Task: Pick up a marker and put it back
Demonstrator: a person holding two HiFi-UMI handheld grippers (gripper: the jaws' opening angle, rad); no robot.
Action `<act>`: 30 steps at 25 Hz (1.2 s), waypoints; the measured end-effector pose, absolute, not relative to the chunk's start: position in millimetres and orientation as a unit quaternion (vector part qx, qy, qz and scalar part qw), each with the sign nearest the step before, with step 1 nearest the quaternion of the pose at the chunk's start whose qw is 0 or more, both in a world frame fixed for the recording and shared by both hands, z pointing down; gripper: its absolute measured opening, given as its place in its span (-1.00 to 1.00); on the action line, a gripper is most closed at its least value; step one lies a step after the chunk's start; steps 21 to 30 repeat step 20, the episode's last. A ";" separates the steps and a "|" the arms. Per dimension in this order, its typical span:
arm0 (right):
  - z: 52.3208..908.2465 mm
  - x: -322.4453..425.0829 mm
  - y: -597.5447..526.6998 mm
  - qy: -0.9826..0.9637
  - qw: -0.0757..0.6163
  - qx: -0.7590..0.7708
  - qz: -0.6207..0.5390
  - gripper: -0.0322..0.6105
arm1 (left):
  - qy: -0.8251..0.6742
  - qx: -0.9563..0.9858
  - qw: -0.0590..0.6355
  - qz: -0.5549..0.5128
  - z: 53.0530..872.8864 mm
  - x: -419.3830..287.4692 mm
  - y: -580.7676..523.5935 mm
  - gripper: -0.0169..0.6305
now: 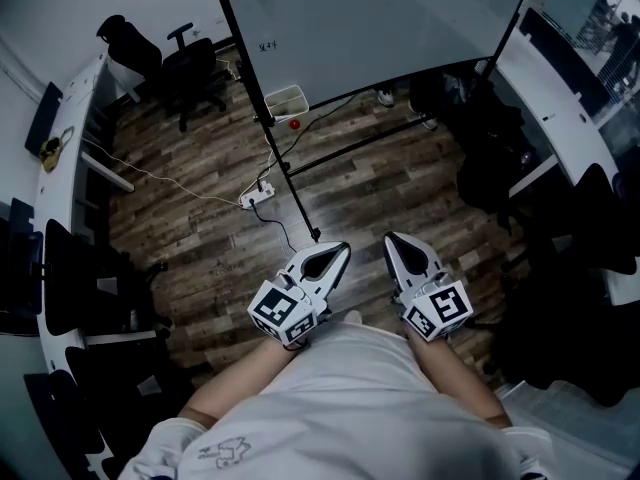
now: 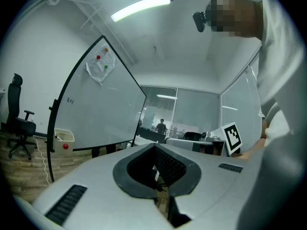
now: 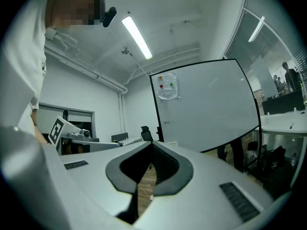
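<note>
I cannot make out a marker in any view. A whiteboard (image 1: 380, 18) on a black stand rises ahead, also in the left gripper view as the whiteboard (image 2: 100, 109) and in the right gripper view as the whiteboard (image 3: 206, 104). A small white tray (image 1: 287, 101) hangs at its lower left corner, with a red round thing (image 1: 294, 123) just below; the tray (image 2: 64, 136) shows again in the left gripper view. My left gripper (image 1: 340, 253) and right gripper (image 1: 393, 240) are held close to my body over the floor, jaws together, nothing between them.
A power strip (image 1: 258, 197) and its cables lie on the wooden floor near the board's stand leg (image 1: 300, 198). Black office chairs (image 1: 195, 73) stand at the back left. Long white desks (image 1: 60, 228) line the left and the right (image 1: 560, 98).
</note>
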State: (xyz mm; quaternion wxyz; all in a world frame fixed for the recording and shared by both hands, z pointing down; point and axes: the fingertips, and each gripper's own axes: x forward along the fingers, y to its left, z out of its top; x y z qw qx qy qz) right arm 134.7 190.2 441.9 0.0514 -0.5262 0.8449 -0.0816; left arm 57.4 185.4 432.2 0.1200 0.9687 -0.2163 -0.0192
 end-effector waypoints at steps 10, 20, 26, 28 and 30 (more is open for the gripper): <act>443.8 132.6 204.4 0.841 0.043 -0.533 -0.077 -0.87 | -0.210 0.970 0.122 -0.028 433.8 57.9 195.5 -0.93; 440.0 122.6 208.6 0.842 0.041 -0.533 -0.071 -0.87 | -0.203 0.971 0.125 -0.029 433.5 49.2 200.9 -0.93; 440.0 122.6 208.6 0.842 0.041 -0.533 -0.071 -0.87 | -0.203 0.971 0.125 -0.029 433.5 49.2 200.9 -0.93; 440.0 122.6 208.6 0.842 0.041 -0.533 -0.071 -0.87 | -0.203 0.971 0.125 -0.029 433.5 49.2 200.9 -0.93; 440.0 122.6 208.6 0.842 0.041 -0.533 -0.071 -0.87 | -0.203 0.971 0.125 -0.029 433.5 49.2 200.9 -0.93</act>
